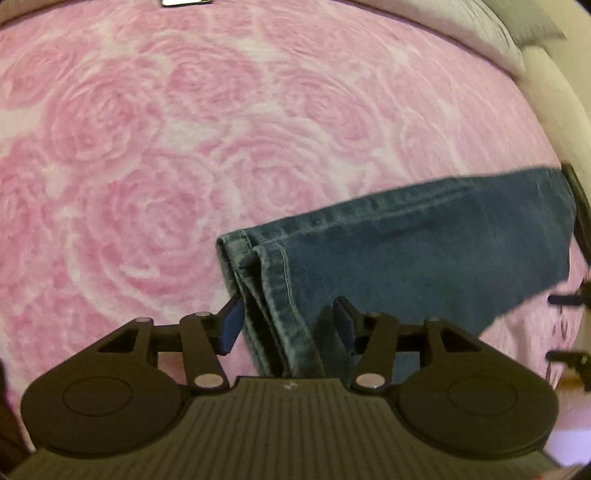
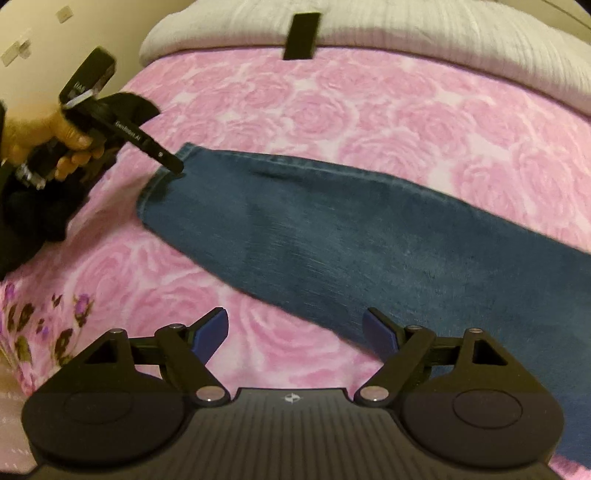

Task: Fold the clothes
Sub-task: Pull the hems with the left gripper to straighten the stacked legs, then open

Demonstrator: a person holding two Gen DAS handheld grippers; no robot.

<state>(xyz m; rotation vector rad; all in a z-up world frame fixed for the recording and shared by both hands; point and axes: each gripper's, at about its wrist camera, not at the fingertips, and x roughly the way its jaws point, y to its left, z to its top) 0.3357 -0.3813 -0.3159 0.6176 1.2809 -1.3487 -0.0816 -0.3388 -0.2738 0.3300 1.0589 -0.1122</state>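
Observation:
A pair of blue jeans (image 1: 424, 251) (image 2: 332, 229) lies flat on a pink rose-patterned blanket (image 1: 147, 166) (image 2: 369, 110). In the left wrist view, my left gripper (image 1: 287, 322) points down over the jeans' hemmed end. The folded hem lies between its blue pads (image 1: 231, 326), which stand apart and do not pinch the cloth. From the right wrist view, a hand holds that left gripper (image 2: 173, 166) with its tip on the hem corner. My right gripper (image 2: 295, 332) is open above the jeans' near edge, nothing gripped.
A white ribbed pillow or duvet (image 2: 406, 29) (image 1: 491, 33) lies along the far side of the bed, with a black flat object (image 2: 303, 35) on it. A purple-flowered cloth (image 2: 40, 325) is at the near left corner. A pale wall (image 2: 37, 33) lies beyond.

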